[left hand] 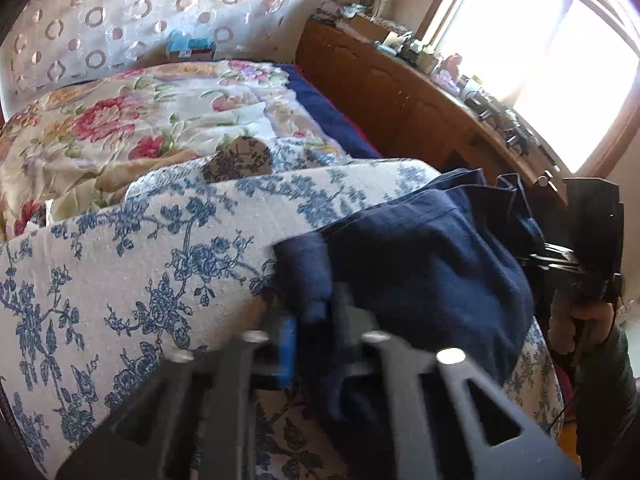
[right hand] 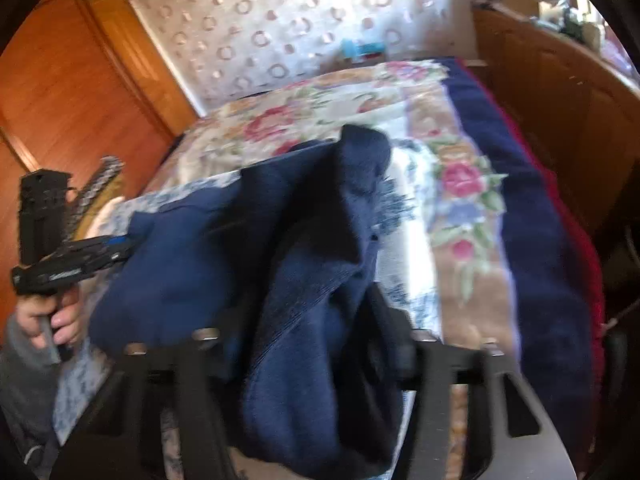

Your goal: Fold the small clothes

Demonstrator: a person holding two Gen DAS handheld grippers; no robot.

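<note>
A navy blue knit garment (left hand: 424, 256) hangs between my two grippers above a white cushion with blue flower print (left hand: 132, 272). My left gripper (left hand: 316, 312) is shut on one corner of the garment. My right gripper (right hand: 320, 320) is shut on another bunched part of it (right hand: 320, 280). The right gripper shows at the right edge of the left wrist view (left hand: 560, 260). The left gripper shows at the left of the right wrist view (right hand: 100, 256), pinching the garment's edge. The views are blurred by motion.
The cushion lies on a bed with a flowered quilt (left hand: 120, 120) and a dark blue blanket (right hand: 532, 216). A wooden sideboard (left hand: 400, 92) with clutter stands under a bright window (left hand: 540, 48). A wooden door (right hand: 68, 92) is at the left.
</note>
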